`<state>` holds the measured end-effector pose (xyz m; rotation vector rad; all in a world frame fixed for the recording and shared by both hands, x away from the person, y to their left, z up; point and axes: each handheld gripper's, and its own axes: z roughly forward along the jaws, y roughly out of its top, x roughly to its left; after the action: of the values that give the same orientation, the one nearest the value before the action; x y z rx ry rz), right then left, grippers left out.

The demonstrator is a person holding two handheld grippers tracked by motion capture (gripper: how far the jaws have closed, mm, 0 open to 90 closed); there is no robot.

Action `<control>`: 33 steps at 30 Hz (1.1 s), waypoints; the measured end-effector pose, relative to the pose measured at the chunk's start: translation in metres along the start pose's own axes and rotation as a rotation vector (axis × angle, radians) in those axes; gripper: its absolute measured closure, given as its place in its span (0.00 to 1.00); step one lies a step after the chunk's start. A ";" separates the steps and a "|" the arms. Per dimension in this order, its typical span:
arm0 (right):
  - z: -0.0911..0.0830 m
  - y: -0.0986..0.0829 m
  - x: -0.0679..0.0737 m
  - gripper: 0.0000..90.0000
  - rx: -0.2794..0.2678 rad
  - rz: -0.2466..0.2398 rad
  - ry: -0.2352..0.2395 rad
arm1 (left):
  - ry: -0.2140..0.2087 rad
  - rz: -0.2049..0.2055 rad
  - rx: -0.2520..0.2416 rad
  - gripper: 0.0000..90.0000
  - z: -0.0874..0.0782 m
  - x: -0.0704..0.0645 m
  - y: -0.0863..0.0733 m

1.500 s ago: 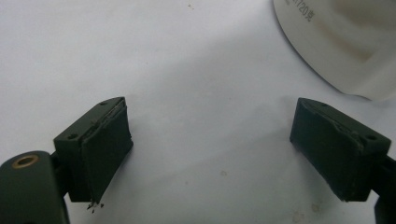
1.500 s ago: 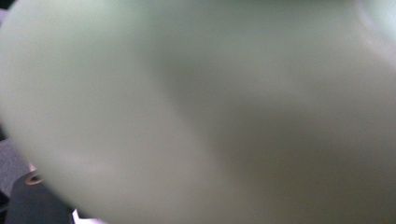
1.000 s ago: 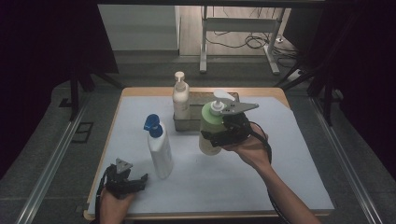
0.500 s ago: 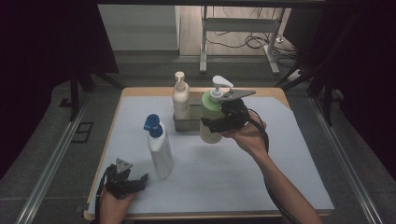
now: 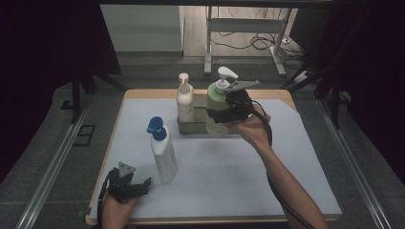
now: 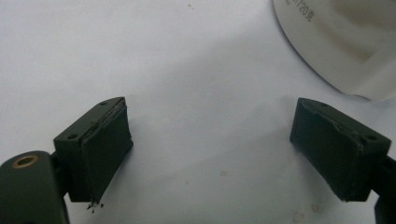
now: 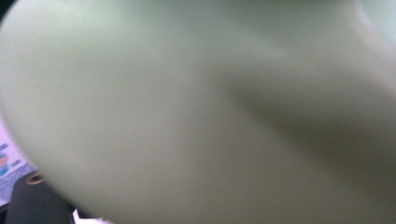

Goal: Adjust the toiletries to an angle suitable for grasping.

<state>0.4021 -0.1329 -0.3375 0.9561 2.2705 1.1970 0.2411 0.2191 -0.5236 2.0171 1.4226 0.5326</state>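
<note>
The right gripper [image 5: 220, 116] is clamped on the body of a pale green pump bottle [image 5: 216, 102], holding it upright at the right end of a small metal tray [image 5: 187, 128] toward the far side of the table; whether the bottle's base rests in the tray or hangs just above it cannot be told. In the right gripper view the green bottle's [image 7: 196, 107] blurred wall presses right up to the lens. A cream pump bottle [image 5: 185, 99] stands in the left end of the same tray, just beside the green one. At the near left corner, the left gripper [image 5: 128, 183] rests low on the white table cover [image 5: 229, 167], its jaws spread wide and holding nothing, as the left gripper [image 6: 212, 149] view shows. A white bottle with a blue pump [image 5: 162, 150] stands upright just beside it, its base edging into the left gripper view [image 6: 341, 42].
</note>
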 end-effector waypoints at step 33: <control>0.049 0.021 -0.030 0.14 0.003 0.047 -0.109 | -0.001 0.001 0.001 0.13 0.000 0.000 0.000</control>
<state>0.4611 -0.1189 -0.3464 1.0551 2.1765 1.1318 0.2412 0.2193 -0.5236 2.0188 1.4213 0.5313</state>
